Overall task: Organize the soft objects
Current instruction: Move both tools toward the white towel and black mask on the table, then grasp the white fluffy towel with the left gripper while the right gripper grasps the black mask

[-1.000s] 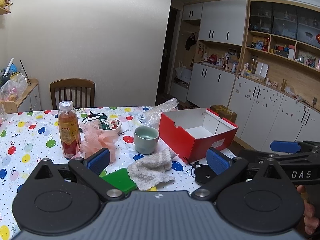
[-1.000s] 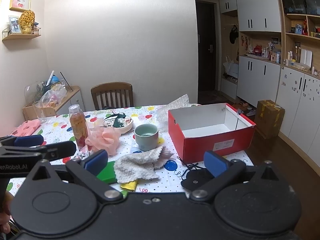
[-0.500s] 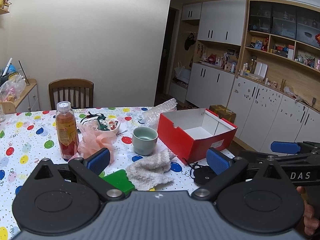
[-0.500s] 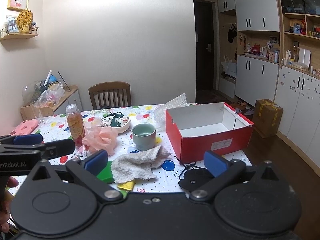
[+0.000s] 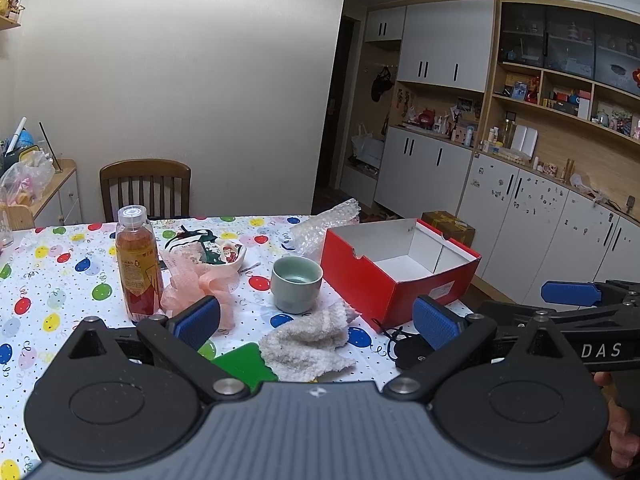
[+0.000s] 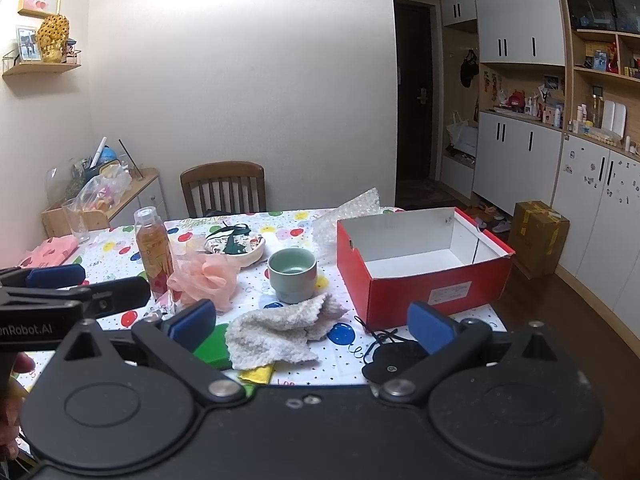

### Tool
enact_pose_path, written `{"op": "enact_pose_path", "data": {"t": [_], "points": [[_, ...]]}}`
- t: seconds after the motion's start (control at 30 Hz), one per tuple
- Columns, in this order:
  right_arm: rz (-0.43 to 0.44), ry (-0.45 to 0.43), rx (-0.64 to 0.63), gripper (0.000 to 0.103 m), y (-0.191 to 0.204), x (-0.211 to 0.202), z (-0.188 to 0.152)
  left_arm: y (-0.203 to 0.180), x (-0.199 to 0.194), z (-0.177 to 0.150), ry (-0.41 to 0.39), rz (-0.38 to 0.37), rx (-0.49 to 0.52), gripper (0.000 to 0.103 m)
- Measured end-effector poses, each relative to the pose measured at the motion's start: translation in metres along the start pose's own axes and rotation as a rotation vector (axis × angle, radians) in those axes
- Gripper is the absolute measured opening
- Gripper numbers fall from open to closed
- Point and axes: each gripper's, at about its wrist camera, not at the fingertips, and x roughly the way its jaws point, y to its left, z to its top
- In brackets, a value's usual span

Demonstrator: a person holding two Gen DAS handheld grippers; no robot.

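Both grippers spread wide, empty: left gripper [image 5: 316, 322], right gripper [image 6: 310, 326]. White towel [image 6: 276, 334] lower centre. Pink cloth [image 6: 52, 248] (far left) shows only in right view.

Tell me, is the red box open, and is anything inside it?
Open and empty. The red box has no lid on it, and both views show only its bare white floor and walls inside.
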Motion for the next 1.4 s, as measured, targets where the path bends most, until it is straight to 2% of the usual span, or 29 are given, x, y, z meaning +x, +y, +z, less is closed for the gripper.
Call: {"op": "enact_pose_path", "data": {"t": [0.23, 0.43, 0.7, 1.07, 1.4], "points": [[-0.001, 0.002, 0.001, 0.102, 0.001, 0.0, 0.0, 0.007, 0.005, 0.003, 0.002, -0.023, -0.003, 0.103], [0.008, 0.01, -0.016, 0.102, 0.002, 0.008, 0.003, 0.011, 0.016, 0.003, 0.028, -0.013, -0.009, 0.103], [-0.011, 0.044, 0.018, 0.102, -0.019, 0.028, 0.001, 0.02, 0.04, 0.002, 0.053, 0.026, -0.037, 0.103], [-0.026, 0.118, 0.027, 0.102, -0.061, 0.073, -0.013, 0.016, 0.101, -0.003, 0.119, 0.054, -0.05, 0.103], [-0.03, 0.26, -0.05, 0.1, -0.105, 0.133, -0.045, 0.011, 0.181, -0.027, 0.231, 0.122, -0.014, 0.103]]}}
